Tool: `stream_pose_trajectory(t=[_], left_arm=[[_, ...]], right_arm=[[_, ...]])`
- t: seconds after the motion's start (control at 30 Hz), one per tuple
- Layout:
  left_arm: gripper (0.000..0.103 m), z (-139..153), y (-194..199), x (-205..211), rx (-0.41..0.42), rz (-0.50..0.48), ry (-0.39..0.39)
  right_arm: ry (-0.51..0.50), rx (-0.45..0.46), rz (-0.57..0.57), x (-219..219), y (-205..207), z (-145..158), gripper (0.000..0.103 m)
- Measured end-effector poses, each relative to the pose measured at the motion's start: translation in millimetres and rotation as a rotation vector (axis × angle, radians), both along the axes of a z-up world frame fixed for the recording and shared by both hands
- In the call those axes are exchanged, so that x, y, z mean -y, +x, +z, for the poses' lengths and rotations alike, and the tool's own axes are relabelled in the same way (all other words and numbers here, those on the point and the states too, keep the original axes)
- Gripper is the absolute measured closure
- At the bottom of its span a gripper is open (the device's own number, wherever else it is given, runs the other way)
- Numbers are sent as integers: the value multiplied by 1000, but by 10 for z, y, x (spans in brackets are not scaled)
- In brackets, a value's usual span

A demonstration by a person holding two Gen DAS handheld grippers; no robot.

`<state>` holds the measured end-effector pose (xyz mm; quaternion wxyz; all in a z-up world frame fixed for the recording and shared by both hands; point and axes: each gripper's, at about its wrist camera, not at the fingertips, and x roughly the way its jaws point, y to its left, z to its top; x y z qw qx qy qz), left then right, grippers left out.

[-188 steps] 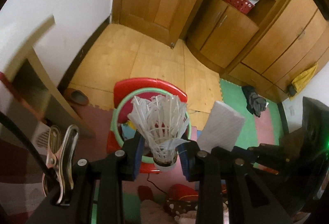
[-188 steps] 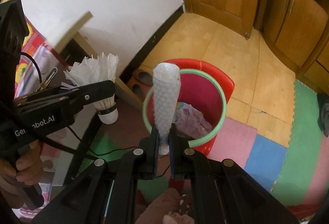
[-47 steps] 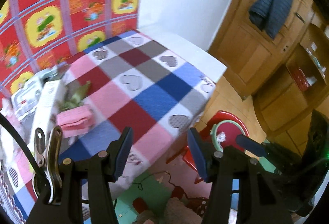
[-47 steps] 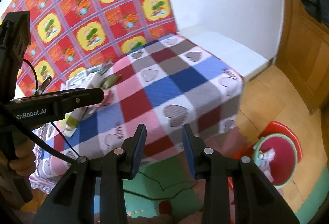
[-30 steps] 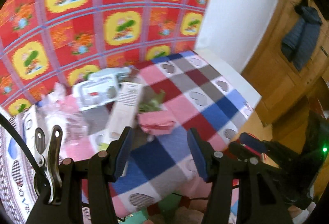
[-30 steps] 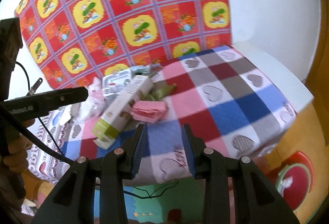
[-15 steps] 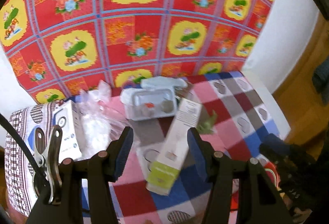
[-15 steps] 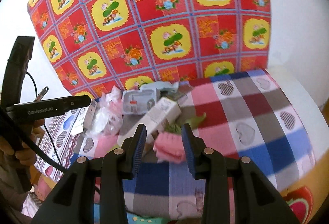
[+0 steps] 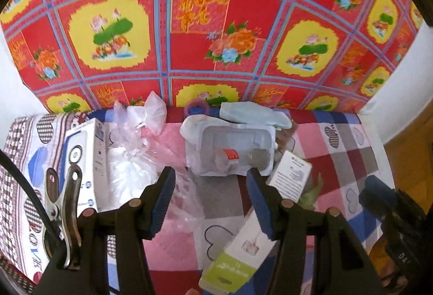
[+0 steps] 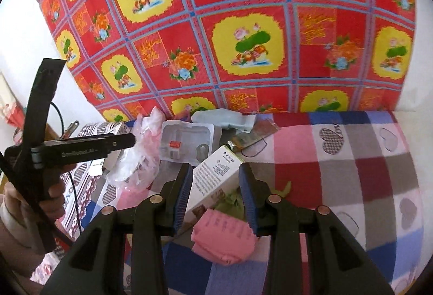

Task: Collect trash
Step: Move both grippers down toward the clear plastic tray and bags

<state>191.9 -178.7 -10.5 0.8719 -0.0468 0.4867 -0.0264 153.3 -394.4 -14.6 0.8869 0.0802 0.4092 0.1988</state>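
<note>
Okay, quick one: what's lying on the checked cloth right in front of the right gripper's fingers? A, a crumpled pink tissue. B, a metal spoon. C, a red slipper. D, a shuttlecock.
A: in the right wrist view a crumpled pink tissue lies on the checked cloth just past the open right gripper, beside the long white carton.

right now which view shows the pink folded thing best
The right wrist view: the pink folded cloth lies whole on the checked tablecloth, just below the open jaws. The left wrist view does not show it.
</note>
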Motion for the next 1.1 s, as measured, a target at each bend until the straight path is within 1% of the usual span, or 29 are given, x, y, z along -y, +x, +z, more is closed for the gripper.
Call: stream_pose_trajectory(t=[0.2,0.37,0.4,0.47,0.6,0.73,0.83,0.97,1.03,1.1], left_arm=[[45,-236,170,37,-26,17,-22],[44,-399,288,22,-45,57,-17],[38,-421,300,8,-49,65,-16],[31,-473,330,-15,-60,81,-12],[31,-590,381,-54,-85,106,-46],[31,-672,408,-87,-91,152,-52],[31,-709,435,-129,-94,180,-113],[33,-728,466,-161,-87,201,-164],[40,-732,468,-166,-84,202,-190],[48,-736,470,-160,-79,195,-199]], right_arm=[[0,-29,73,-58,240,-142,67],[6,-48,108,-58,378,-241,67],[8,-52,114,-54,403,-262,67],[13,-60,125,-46,447,-300,67],[21,-73,143,-47,529,-355,67],[25,-82,164,-62,604,-406,67],[22,-87,180,-84,664,-436,67],[12,-91,199,-118,730,-462,67],[10,-95,208,-136,754,-477,67],[9,-100,215,-157,779,-499,67]])
